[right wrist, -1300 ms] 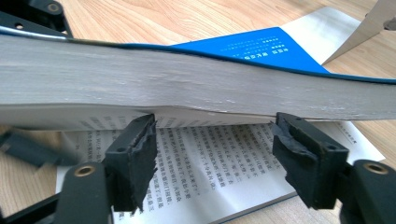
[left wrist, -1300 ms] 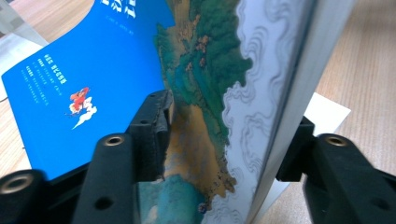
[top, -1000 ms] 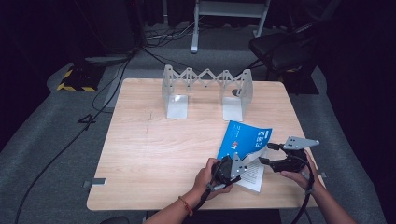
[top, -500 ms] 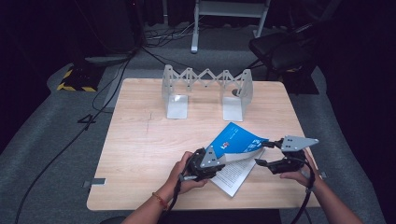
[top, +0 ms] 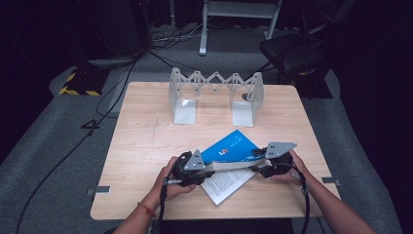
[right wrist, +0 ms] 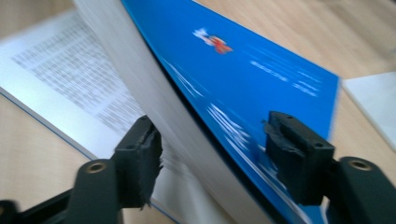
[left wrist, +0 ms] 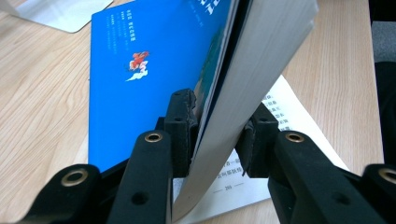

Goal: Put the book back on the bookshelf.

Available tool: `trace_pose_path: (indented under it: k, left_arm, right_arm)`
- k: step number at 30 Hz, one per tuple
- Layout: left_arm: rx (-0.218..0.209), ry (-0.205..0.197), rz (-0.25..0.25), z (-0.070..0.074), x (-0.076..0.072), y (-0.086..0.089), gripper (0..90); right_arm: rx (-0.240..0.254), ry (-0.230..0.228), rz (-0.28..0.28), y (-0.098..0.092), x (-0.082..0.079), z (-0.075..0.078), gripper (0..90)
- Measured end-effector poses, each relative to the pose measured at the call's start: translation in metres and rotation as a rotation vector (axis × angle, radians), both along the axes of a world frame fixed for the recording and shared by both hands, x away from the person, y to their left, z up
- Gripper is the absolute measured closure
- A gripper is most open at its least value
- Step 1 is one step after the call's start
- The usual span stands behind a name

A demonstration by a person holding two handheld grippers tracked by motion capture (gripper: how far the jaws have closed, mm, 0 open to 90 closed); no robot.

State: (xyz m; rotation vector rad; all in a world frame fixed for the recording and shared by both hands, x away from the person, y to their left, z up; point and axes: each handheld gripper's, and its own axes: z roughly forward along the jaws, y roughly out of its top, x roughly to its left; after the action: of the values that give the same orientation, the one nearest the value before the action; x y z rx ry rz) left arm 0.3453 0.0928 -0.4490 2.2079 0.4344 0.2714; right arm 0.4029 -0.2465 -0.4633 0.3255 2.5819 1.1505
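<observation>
Two grippers meet on one book [top: 229, 148], which sits low and right of centre in the high view, on the near part of the wooden table [top: 146, 141]. We grip it at both ends of its long axis, which runs left to right across that view: the left gripper [top: 207, 168] at the left end, the right gripper [top: 258, 163] at the right, so neither hand is the nearer.

In the left gripper view our two black pads clamp the raised block of pages with the blue cover [left wrist: 140, 74], while a loose printed page [left wrist: 299, 116] lies flat on the wood beneath. In the right gripper view our jaws straddle the same block; they have just been closing, yet a gap still shows beside each pad, so that grip looks unfinished to us.

Behind, at upper centre, stands a metal expanding bookend rack [top: 216, 95], well apart.

Cover writing is white and small; we cannot read it, beyond a little red emblem [left wrist: 139, 63].
</observation>
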Motion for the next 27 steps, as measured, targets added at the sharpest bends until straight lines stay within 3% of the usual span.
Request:
trace_pose_path:
  k: [2,4,6,9,12,17,19,21,23,25,27]
  left_arm:
    - [-0.001,0.001,0.008,0.001,0.001,0.006,68.8]
    - [-0.016,0.013,0.024,0.000,0.002,0.014,67.9]
    - [-0.001,0.003,0.041,0.000,0.000,0.015,64.4]
    - [0.000,-0.021,0.060,0.002,-0.010,0.015,56.7]
    - [0.003,-0.035,0.069,0.007,-0.018,0.010,44.5]
    - [0.037,-0.067,0.118,0.014,-0.029,-0.011,41.7]
    - [0.083,-0.079,0.157,0.013,-0.028,-0.018,42.6]
    - [0.109,-0.097,0.174,0.012,-0.028,-0.020,49.9]
    - [0.108,-0.089,0.174,0.012,-0.025,-0.016,59.5]
    - [0.118,-0.114,0.152,0.013,-0.026,-0.012,63.3]
    - [0.092,-0.087,0.130,0.010,-0.022,-0.005,65.0]
  right_arm:
    - [0.018,0.000,0.004,-0.001,0.003,-0.001,47.3]
    - [0.017,-0.035,0.019,0.001,0.001,0.000,52.2]
    - [-0.007,-0.080,0.037,0.008,-0.003,0.002,57.5]
    - [-0.019,-0.101,0.036,0.013,-0.008,0.002,60.0]
    - [-0.025,-0.118,0.036,0.016,-0.011,0.004,60.9]
    - [-0.051,-0.148,0.043,0.026,-0.020,0.008,63.8]
    - [-0.059,-0.162,0.051,0.031,-0.024,0.010,65.1]
    - [-0.064,-0.165,0.055,0.034,-0.027,0.011,65.7]
    - [-0.077,-0.175,0.059,0.038,-0.029,0.013,66.0]
    - [-0.074,-0.176,0.062,0.039,-0.031,0.013,66.1]
    - [-0.051,-0.165,0.077,0.039,-0.030,0.014,64.3]
